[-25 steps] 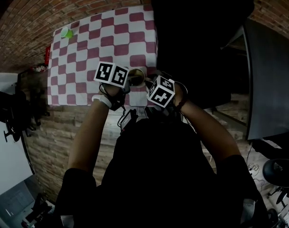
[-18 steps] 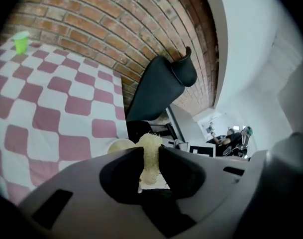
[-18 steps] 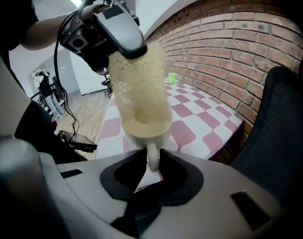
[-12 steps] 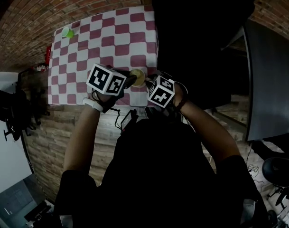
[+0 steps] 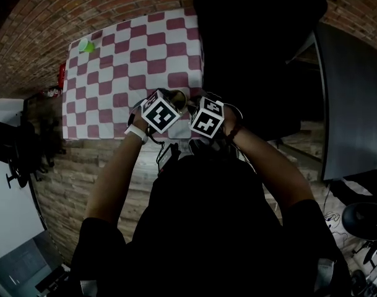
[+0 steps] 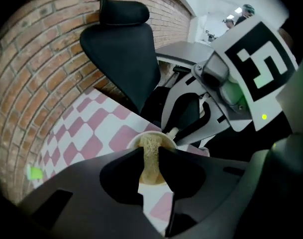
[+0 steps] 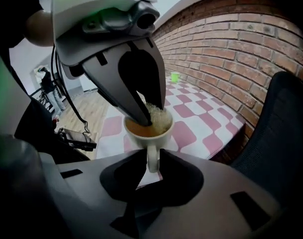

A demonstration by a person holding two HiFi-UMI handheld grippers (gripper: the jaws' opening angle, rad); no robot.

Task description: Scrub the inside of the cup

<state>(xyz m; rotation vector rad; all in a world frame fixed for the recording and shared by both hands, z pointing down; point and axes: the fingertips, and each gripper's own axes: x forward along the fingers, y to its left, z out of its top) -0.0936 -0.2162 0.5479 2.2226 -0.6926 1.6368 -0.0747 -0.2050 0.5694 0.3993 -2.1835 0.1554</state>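
Noted cup [image 7: 141,136] upright, mouth up, at near edge of checkered desk [image 7: 196,114]; cannot tell whether resting on it or held just above.

Found right hand-held gripper [image 7: 152,161] clamped narrow on handle [image 7: 152,152], with handle turned toward the person.

Found left hand-held gripper [image 6: 151,156] nipped narrow on yellowish sponge [image 6: 151,144], pointing steeply down, tips dipping into cup mouth from above.

Judged as mid-scrub. Read sponge's long axis as roughly in line with cup's own upright axis. Expect next stroke to run along that line, plunge and twist, braced by right-hand grip.
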